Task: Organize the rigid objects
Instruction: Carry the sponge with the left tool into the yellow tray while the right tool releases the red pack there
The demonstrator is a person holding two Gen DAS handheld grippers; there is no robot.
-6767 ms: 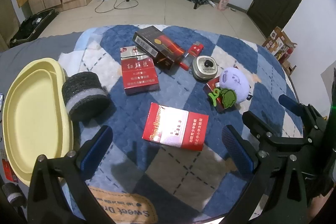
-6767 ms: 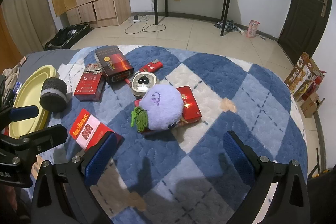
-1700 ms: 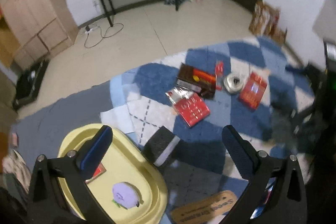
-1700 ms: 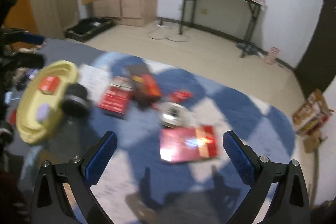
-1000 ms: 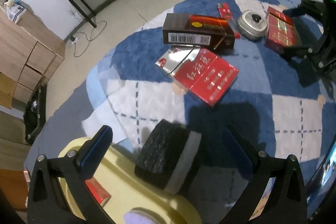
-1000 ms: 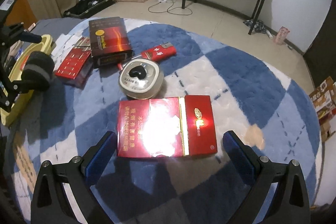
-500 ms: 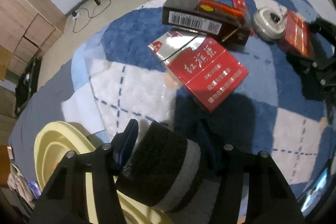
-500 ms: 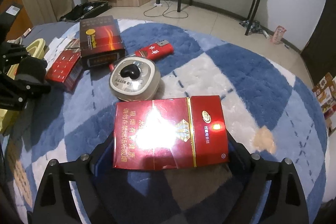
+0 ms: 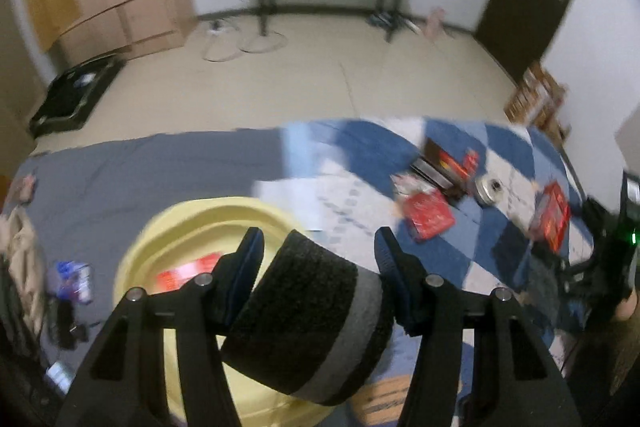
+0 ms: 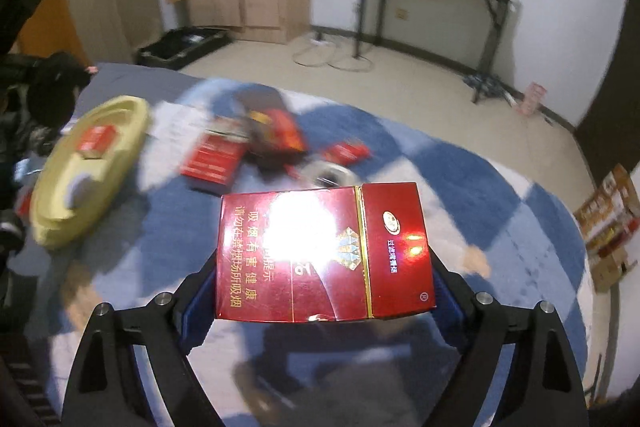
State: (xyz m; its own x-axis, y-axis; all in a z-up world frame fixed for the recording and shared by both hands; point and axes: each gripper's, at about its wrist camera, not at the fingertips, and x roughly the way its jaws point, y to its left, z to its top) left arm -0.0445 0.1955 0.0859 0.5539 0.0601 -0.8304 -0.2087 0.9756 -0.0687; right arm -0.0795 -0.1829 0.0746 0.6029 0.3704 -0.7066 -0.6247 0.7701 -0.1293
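Observation:
My left gripper (image 9: 319, 247) is shut on a black foam roll with a grey band (image 9: 304, 315) and holds it in the air above the yellow tray (image 9: 192, 223). A red pack (image 9: 188, 271) lies in that tray. My right gripper (image 10: 322, 291) is shut on a large red cigarette box (image 10: 324, 251), raised flat above the blue checked blanket (image 10: 460, 179). Its pads are hidden behind the box's sides. In the right wrist view the yellow tray (image 10: 48, 227) lies at the left, holding a red pack (image 10: 96, 139) and a purple plush (image 10: 80, 191).
On the blanket lie a flat red pack (image 10: 214, 159), a dark box (image 10: 272, 131), a small red pack (image 10: 344, 151) and a round metal tin (image 10: 328, 173). Grey bedding (image 9: 120, 167) surrounds the tray. The background holds bare floor, a black table and wooden cupboards.
The left jaws closed on the foam roll and lifted it off the blanket over the tray. The right jaws closed on the red box and raised it.

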